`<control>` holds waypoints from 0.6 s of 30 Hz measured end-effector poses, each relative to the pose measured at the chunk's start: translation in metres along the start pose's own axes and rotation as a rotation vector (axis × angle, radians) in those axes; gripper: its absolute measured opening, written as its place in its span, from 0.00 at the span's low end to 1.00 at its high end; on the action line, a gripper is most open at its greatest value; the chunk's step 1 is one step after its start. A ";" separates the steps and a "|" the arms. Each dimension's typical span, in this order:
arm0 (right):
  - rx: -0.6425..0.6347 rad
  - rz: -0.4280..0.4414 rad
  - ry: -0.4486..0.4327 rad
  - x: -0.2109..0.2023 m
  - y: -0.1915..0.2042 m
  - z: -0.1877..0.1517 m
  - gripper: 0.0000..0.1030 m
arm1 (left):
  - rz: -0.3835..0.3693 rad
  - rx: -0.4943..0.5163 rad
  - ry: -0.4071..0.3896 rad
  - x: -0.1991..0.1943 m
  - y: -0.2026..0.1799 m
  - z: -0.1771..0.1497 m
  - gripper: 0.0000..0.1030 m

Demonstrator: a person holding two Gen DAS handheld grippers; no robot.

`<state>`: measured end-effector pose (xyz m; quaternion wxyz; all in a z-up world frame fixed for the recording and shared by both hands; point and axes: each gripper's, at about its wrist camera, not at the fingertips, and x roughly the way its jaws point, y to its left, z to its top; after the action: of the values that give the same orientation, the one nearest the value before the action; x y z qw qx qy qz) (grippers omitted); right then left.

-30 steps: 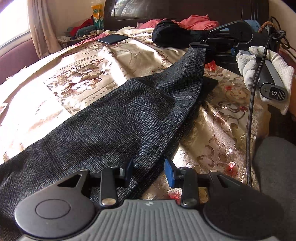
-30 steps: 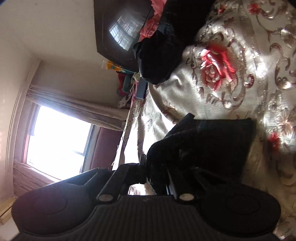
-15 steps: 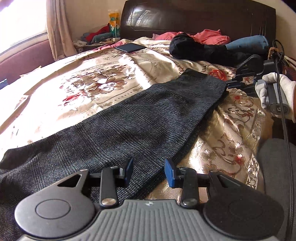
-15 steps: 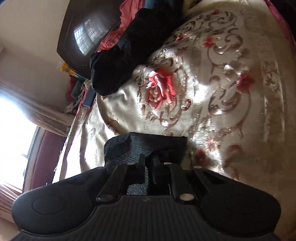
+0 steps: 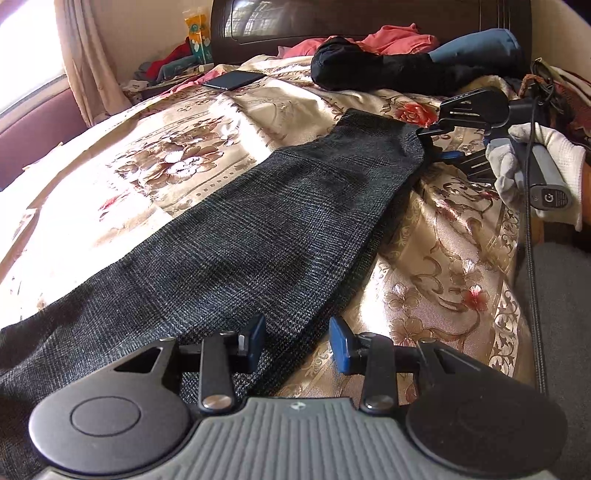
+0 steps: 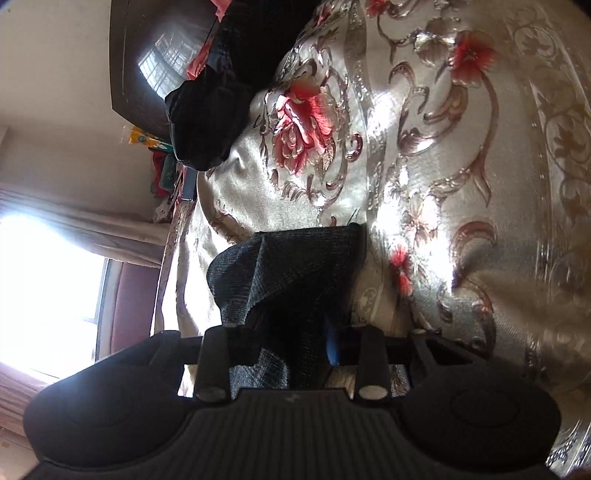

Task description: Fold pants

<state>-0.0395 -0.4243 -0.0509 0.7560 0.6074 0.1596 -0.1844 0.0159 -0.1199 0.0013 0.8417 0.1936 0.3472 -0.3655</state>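
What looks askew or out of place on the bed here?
The pants lie slanted across the bedspread, and the far end is bunched and folded over between the jaws of the right gripper, which have just been opening. Loose clothes are piled by the headboard.

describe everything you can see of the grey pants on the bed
The pants are dark grey with a fine woven check, like thin suiting. They lie flat along the floral bedspread as one long strip, wide near the left gripper and narrowing to a far end. The left gripper's jaws stand open just above the near edge. At the far end the right gripper has just been opening its jaws, and a rumpled bit of cloth sits loose between them.
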 end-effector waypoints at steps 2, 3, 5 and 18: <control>0.027 0.033 0.011 -0.008 -0.007 0.002 0.33 | -0.006 -0.001 -0.002 0.002 0.001 0.001 0.49; 0.033 0.048 0.015 -0.010 -0.008 0.003 0.35 | -0.014 -0.003 -0.001 0.004 0.002 0.002 0.49; -0.005 0.056 0.022 -0.008 -0.004 0.000 0.45 | -0.015 0.004 0.004 0.008 0.001 0.003 0.49; -0.192 0.015 0.064 0.046 0.030 -0.011 0.58 | -0.029 0.000 0.010 0.016 -0.003 0.010 0.50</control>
<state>0.0150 -0.4116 -0.0494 0.8066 0.5389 0.1960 -0.1431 0.0263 -0.1352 -0.0037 0.8344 0.1907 0.3543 -0.3767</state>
